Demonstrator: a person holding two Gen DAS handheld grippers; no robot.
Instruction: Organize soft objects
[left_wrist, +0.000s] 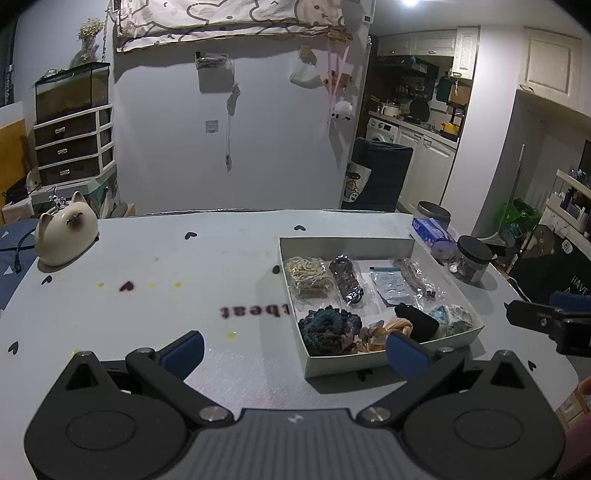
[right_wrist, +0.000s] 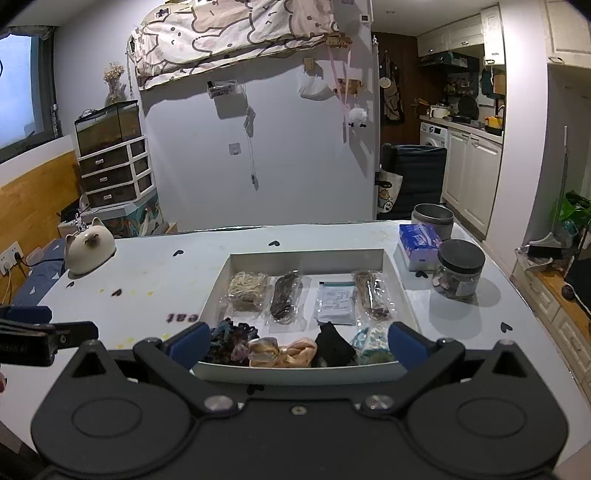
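Observation:
A white open box (left_wrist: 347, 243) (right_wrist: 306, 260) sits on the table, right of centre. Its back row holds bagged items: beige bands (right_wrist: 247, 288), a dark hair tie (right_wrist: 286, 295), a paper packet (right_wrist: 334, 301) and a brown bundle (right_wrist: 371, 295). Along the front lie a dark blue knitted scrunchie (left_wrist: 327, 326), a peach scrunchie (right_wrist: 284, 352), a black cloth piece (right_wrist: 332, 345) and a teal patterned scrunchie (left_wrist: 454, 315). My left gripper (left_wrist: 295, 350) is open over bare table left of the box. My right gripper (right_wrist: 299, 343) stands wide open before the box's near wall, holding nothing.
A cat-shaped ceramic piece (left_wrist: 66, 236) stands at the table's far left. Right of the box are a tissue pack (right_wrist: 419, 242), a black-lidded jar (right_wrist: 460, 269) and a metal tin (right_wrist: 432, 218). The table's right edge drops off beside them.

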